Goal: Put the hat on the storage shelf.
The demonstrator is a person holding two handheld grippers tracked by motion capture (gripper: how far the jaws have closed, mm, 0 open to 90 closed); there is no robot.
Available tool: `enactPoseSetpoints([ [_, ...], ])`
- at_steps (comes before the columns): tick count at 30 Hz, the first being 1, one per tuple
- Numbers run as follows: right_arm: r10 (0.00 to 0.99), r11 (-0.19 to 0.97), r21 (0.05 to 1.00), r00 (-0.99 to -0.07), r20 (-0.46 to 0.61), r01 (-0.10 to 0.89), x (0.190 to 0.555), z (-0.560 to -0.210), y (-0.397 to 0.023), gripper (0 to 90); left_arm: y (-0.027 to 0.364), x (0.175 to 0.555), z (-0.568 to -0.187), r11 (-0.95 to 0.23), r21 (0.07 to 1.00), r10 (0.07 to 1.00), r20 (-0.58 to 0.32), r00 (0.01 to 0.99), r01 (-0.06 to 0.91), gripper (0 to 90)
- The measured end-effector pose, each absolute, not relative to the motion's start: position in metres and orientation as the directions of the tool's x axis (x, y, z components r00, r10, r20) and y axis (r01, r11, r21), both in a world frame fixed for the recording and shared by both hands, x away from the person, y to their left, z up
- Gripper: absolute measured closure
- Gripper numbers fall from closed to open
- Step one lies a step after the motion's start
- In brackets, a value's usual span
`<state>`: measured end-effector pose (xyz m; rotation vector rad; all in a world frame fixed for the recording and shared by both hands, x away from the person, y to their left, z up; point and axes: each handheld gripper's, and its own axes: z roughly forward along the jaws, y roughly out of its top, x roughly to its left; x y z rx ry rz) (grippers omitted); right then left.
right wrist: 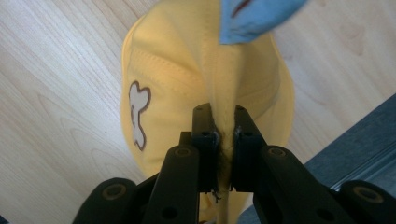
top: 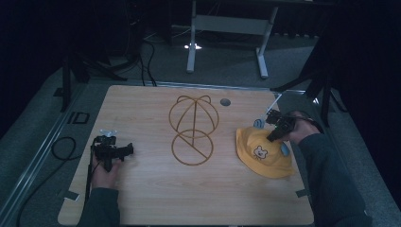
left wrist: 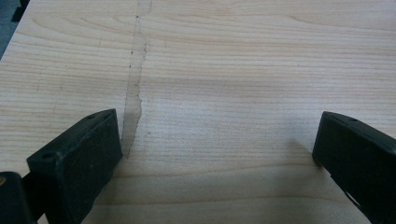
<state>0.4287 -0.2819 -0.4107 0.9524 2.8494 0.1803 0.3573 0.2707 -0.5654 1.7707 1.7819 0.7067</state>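
Wire hat stand (top: 193, 130) flat at counter (top: 151, 198) centre; hat (top: 262, 153) on counter to its right, near right edge.

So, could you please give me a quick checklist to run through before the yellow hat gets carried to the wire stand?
1. Right gripper shut on yellow hat: ok, a fold of fabric is pinched between its fingers.
2. Hat lifted off the table: cannot tell.
3. Wire hat stand free of other things: ok.
4. Left gripper open over bare wood: ok.
5. Stand upright: not ok, it seems to lie flat.
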Motion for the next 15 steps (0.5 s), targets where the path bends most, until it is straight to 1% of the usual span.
enactPoseSetpoints([
  [8, 0.565, 0.818, 0.208, -0.818, -0.109, 0.537, 0.423, -0.396, -0.281, 84.0, 0.271, 0.357, -0.565, 0.006, 0.688, 1.0, -0.004, -0.004, 0.725, 1.3],
  [13, 0.544, 0.827, 0.233, -0.833, -0.105, 0.511, 0.421, -0.39, -0.281, 84.0, 0.271, 0.357, -0.565, 0.006, 0.688, 1.0, -0.004, -0.004, 0.725, 1.3],
  [15, 0.536, 0.827, 0.263, -0.838, -0.1, 0.497, 0.42, -0.385, -0.28, 84.0, 0.271, 0.357, -0.565, 0.006, 0.689, 1.0, -0.004, -0.005, 0.725, 1.3],
])
